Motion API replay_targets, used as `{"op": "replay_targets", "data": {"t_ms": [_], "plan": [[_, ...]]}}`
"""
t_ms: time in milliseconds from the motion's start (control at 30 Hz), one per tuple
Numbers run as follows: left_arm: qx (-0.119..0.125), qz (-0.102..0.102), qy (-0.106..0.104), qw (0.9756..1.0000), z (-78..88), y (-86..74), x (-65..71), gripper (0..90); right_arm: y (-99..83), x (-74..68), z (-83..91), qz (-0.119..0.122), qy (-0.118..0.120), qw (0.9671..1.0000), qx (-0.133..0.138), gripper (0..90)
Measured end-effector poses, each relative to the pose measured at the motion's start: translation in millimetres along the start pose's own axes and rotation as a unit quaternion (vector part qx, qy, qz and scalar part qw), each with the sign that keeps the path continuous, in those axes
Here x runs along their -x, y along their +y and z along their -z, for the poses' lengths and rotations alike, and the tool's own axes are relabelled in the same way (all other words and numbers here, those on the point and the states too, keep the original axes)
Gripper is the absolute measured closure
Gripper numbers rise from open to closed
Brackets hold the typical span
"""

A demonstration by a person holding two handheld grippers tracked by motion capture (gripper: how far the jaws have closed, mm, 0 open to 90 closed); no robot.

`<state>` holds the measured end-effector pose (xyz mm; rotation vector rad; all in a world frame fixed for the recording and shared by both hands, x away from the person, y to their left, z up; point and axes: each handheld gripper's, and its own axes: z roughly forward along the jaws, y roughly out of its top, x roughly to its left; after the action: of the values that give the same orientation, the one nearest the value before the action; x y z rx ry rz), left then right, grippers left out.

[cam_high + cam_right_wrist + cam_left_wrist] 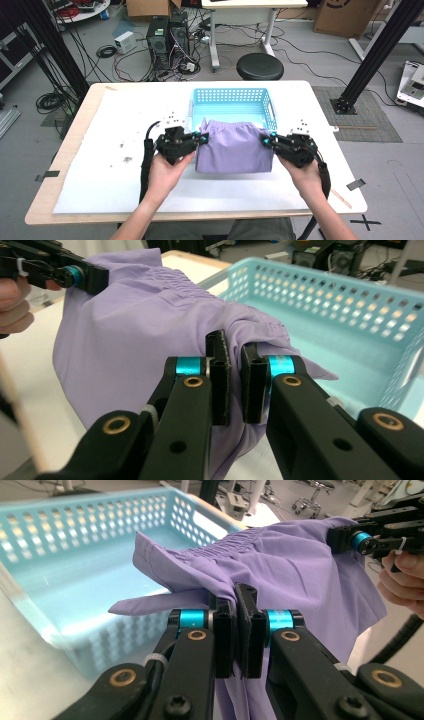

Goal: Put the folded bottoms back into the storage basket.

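So the purple garment [234,149] is a soft lilac piece with a gathered elastic band along its top edge, looks like shorts or a skirt, can't really tell which. It's held up off the white table cover, stretched out sideways and hanging like a little curtain, with its bottom edge draping down toward the table. Each top corner is pinched, one in the left gripper [202,138] and one in the right gripper [265,141], both clamped tight on the fabric. It hangs just in front of the light blue perforated basket [233,95], and the elastic edge sits about level with the basket's near rim.
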<state>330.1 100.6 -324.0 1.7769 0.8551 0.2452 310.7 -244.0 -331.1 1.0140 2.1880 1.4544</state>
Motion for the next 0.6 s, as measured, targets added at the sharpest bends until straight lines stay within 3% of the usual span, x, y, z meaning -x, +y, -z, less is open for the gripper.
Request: {"op": "replay_targets", "data": {"t_ms": [167,300,600], "plan": [[0.006,-0.012,0.024,0.9996,-17.9,32.9,-18.6,86.5,25.9,23.5,-19.8,0.003,-0.017,0.9998,0.000,85.8],[0.008,-0.018,0.041,0.9990,-34.4,49.2,-32.8,86.5,41.4,41.7,-38.0,0.000,-0.026,0.9996,-0.005,85.8],[0.013,-0.004,0.050,0.9987,-68.5,64.8,-69.5,86.5,61.6,76.5,-76.9,-0.001,-0.052,0.9986,-0.009,85.8]]}}
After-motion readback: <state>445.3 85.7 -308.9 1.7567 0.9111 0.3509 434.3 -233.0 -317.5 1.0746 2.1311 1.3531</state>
